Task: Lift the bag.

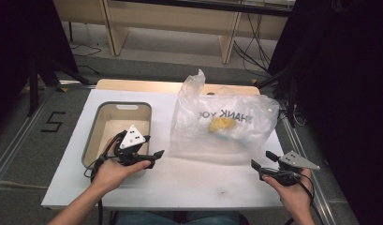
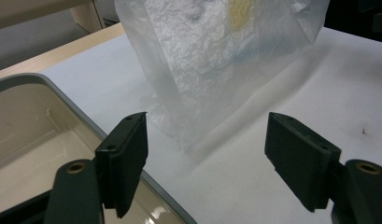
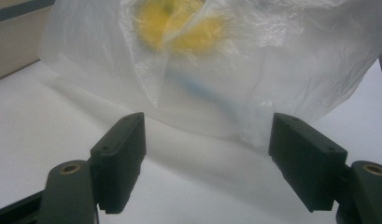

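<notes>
I worked at a white table [image 1: 189,183] with a pale wooden strip along its far edge, set on a grey floor with a "5" [image 1: 53,121] taped on it. Beyond stood light wooden furniture [image 1: 180,21] with cables trailing beneath, and dark curtains at both sides. My left gripper [image 1: 153,146] hung over the near corner of the beige tub [image 1: 93,136], its jaws spread and holding nothing. My right gripper [image 1: 261,160] hovered near the table's right edge, jaws likewise apart. The clear plastic bag [image 1: 222,124] stood between them, untouched, something yellow [image 1: 220,124] inside.
</notes>
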Tool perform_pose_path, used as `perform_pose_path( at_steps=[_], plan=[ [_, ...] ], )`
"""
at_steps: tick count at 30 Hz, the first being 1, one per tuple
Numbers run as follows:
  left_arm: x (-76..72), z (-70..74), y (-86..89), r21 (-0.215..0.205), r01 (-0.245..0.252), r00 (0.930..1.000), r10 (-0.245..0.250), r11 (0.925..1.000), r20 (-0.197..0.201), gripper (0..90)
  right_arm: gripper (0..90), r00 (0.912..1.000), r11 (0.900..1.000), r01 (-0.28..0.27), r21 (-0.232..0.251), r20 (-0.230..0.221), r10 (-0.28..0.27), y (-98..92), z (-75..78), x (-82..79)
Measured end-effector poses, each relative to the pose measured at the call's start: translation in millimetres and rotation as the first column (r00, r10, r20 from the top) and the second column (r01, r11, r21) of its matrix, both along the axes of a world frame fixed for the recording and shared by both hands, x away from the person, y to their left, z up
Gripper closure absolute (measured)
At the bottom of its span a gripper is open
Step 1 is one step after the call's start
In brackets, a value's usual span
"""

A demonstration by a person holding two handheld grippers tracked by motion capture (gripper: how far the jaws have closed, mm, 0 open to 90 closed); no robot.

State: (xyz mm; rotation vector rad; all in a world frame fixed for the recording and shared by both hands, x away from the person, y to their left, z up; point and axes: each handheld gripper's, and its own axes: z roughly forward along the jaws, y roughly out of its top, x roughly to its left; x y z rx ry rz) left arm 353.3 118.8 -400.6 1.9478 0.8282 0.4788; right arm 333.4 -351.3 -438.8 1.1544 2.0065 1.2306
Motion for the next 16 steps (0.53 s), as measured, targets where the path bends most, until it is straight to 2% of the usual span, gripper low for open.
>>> perform_pose_path(
  at_steps=[16],
  plan=[
    [-0.3,-1.6,1.6,0.004,0.001,1.0,-0.001,1.0,-0.001,29.3,28.4,1.0,1.0,-0.008,0.012,-0.002,0.008,-0.8,-3.2,-0.8]
  ],
)
